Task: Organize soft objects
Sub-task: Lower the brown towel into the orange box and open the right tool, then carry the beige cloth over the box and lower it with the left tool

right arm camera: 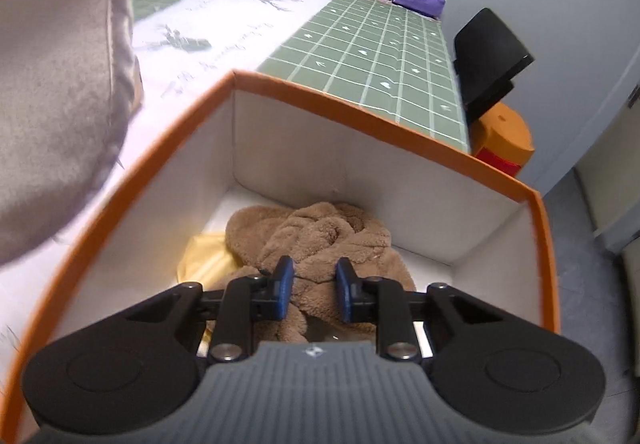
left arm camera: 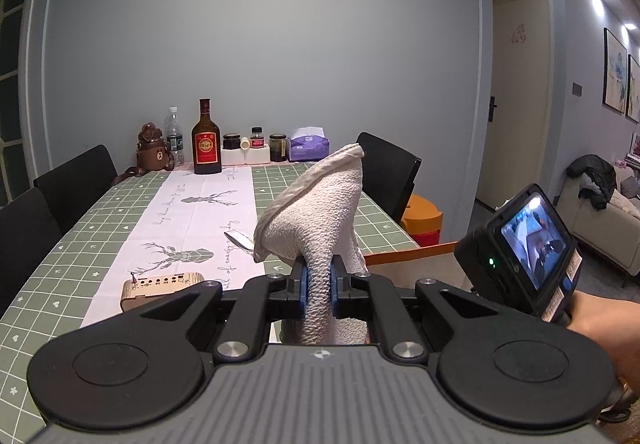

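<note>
Brown towel, one; white towel, one

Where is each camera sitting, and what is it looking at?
Left wrist: sits on the left gripper, facing along the table toward the wall; its fingers pinch a white towel; a forearm shows.
Right wrist: sits on the right gripper, tilted down into the orange box at a brown towel; only its own fingers show.
Shared: the table, red-labelled bottle, purple tissue pack.
</note>
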The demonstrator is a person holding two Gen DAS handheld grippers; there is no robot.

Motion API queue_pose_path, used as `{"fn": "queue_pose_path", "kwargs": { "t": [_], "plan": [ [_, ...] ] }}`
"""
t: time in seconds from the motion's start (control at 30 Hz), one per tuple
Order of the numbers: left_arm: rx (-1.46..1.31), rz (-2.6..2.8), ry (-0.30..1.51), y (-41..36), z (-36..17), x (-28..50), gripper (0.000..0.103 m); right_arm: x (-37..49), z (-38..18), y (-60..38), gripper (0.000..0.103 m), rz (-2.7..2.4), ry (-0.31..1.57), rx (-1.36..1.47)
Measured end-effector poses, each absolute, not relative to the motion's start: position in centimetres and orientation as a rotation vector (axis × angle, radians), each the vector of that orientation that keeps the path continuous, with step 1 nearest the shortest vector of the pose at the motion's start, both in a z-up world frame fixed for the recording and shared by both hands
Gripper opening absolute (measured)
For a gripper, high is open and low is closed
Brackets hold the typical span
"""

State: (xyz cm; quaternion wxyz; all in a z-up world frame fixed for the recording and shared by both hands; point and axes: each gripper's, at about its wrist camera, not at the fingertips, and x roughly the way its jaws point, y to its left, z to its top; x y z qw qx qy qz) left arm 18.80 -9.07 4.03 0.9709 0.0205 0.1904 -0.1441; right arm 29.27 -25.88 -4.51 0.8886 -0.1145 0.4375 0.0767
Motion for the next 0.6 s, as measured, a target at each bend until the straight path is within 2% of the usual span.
{"fn": "queue_pose_path", "kwargs": {
  "t": [0.2, 0.3, 0.37, 0.43, 0.6],
  "plan": [
    [0.03, -0.288, 0.388, -8.9, 4.0, 18.7, 0.012, 29.5, -5.1, -25.6, 0.025, 0.183, 0.876, -0.195],
    [0.037, -0.286, 0.386, -9.0, 4.2, 18.6, 0.012, 28.5, -5.0, -24.4, 0.025, 0.131, 0.836, -0.266],
    [0.042, -0.284, 0.383, -9.1, 4.4, 18.5, 0.012, 27.7, -4.5, -23.8, 0.032, 0.1, 0.788, -0.28],
    [0.051, -0.281, 0.377, -9.1, 4.6, 18.4, 0.012, 27.1, -3.8, -23.6, 0.054, 0.059, 0.741, -0.289],
    [0.065, -0.3, 0.369, -9.7, 5.3, 18.1, 0.012, 26.4, -2.0, -25.4, 0.055, 0.057, 0.698, -0.208]
  ]
}}
